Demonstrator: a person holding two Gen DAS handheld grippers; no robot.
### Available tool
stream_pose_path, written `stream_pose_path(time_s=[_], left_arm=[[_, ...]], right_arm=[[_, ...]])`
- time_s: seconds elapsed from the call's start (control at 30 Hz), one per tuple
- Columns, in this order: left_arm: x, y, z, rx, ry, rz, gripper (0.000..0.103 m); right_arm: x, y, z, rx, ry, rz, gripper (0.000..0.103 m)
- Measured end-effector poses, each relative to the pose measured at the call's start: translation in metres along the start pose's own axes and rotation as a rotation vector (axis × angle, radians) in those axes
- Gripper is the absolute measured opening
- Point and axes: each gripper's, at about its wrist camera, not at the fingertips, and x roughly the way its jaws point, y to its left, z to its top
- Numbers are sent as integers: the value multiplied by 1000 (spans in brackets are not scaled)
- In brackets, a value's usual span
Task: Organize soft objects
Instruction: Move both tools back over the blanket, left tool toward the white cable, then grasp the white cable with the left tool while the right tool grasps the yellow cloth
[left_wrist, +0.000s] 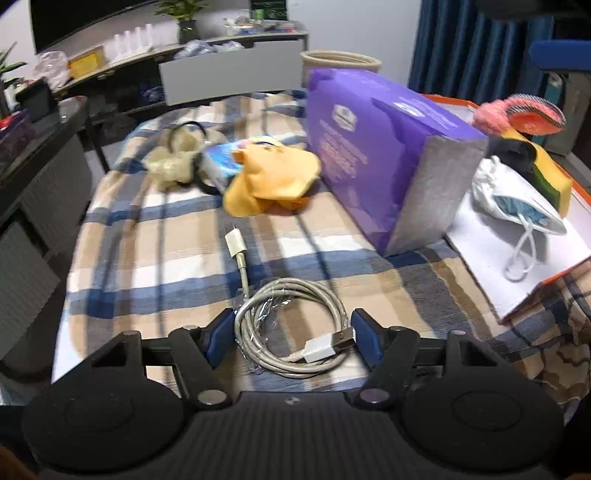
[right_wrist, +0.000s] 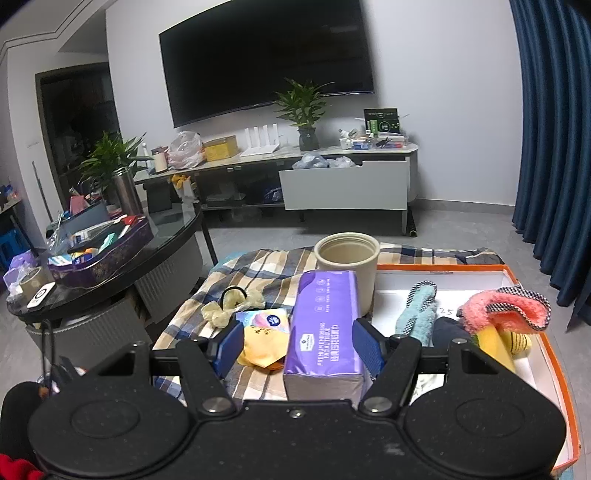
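Note:
My left gripper (left_wrist: 291, 338) is open, its blue pads either side of a coiled white USB cable (left_wrist: 291, 328) lying on the plaid blanket. My right gripper (right_wrist: 299, 345) is open over the purple tissue pack (right_wrist: 323, 332), which also shows in the left wrist view (left_wrist: 373, 155). An orange-rimmed white box (right_wrist: 554, 373) holds a pink slipper (right_wrist: 506, 310), a light blue fuzzy sock (right_wrist: 417, 314), a yellow plush and dark cloth; in the left wrist view a white drawstring pouch (left_wrist: 517, 199) lies in it. A yellow cloth (left_wrist: 269, 177), a small tissue packet (left_wrist: 225, 158) and cream earmuffs (left_wrist: 177, 162) lie on the blanket.
A beige round pot (right_wrist: 347, 266) stands behind the tissue pack. A dark round table (right_wrist: 110, 273) with a cluttered tray is at the left. A TV stand (right_wrist: 332, 177) with an open drawer runs along the far wall. Blue curtains (right_wrist: 554, 147) hang at the right.

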Motion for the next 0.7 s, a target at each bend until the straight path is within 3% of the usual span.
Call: stream_pose_path(time_s=[0.4, 0.7], left_arm=[[-48, 65, 27, -154, -135, 105, 69], [-64, 108, 39, -228, -167, 144, 69]], right_arm=[[55, 53, -15, -73, 96, 31, 78], [127, 92, -28, -62, 149, -109, 78]])
